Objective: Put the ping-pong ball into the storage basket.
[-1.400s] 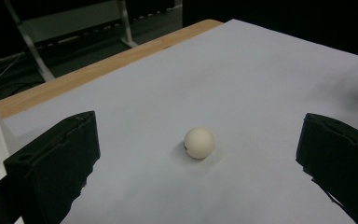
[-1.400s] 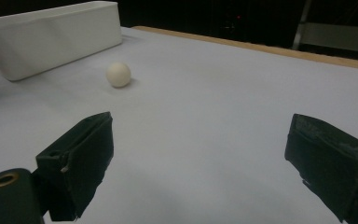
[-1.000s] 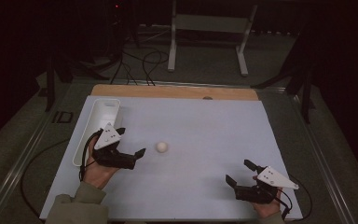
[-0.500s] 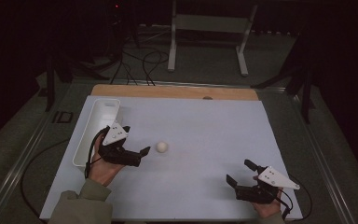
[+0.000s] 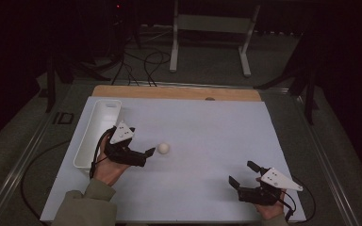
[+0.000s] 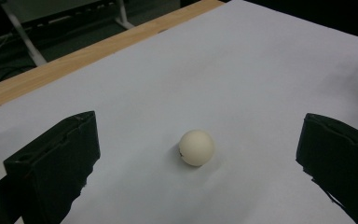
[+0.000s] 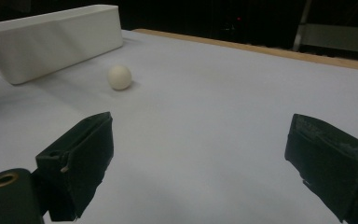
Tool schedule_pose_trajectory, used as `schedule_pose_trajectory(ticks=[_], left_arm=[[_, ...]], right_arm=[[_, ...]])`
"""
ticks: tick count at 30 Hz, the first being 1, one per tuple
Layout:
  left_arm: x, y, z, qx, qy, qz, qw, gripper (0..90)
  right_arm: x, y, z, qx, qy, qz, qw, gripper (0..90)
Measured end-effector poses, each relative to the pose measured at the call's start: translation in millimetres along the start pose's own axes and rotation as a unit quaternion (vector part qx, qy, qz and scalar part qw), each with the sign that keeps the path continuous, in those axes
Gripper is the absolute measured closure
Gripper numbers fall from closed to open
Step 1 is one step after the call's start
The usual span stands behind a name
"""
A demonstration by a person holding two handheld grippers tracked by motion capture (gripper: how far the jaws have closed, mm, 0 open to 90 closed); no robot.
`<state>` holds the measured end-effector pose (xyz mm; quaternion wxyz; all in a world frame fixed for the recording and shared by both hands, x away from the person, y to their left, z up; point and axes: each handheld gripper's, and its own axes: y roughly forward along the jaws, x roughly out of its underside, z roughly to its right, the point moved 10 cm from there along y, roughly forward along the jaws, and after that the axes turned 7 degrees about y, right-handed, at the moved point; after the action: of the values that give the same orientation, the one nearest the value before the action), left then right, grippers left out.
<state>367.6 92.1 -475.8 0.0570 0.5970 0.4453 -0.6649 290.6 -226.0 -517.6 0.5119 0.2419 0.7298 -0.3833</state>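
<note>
I hold my left gripper (image 5: 152,151) low over the white mat (image 5: 217,136), and its two black jaws are wide apart. A small white ball (image 5: 163,149) sits on the mat just past the tips of those jaws. In my left gripper view the ball (image 6: 196,147) lies ahead in the space between the jaws, and nothing touches it. A long white tray (image 5: 97,132) lies along the left edge of the mat, close beside my left hand (image 5: 107,169). The ball is near the tray but not in it. My right gripper (image 5: 243,175) is down near the front right corner of the mat, well apart from the ball. Its jaws are spread wide too, and they hold nothing. In my right gripper view the ball (image 7: 120,77) is far off, with the tray (image 7: 51,42) behind it. A strip of brown wood (image 5: 174,92) shows along the far edge of the mat.
</note>
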Motion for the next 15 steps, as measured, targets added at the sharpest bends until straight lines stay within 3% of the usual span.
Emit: schedule_pose_trajectory(ticks=[15], left_arm=[[-0.5, 11.2, 3.6, 0.003, 0.001, -0.011, 0.9999, 0.0]], right_arm=[[0.5, 0.5, 0.4, 0.002, -0.001, -0.003, 1.0000, 7.6]])
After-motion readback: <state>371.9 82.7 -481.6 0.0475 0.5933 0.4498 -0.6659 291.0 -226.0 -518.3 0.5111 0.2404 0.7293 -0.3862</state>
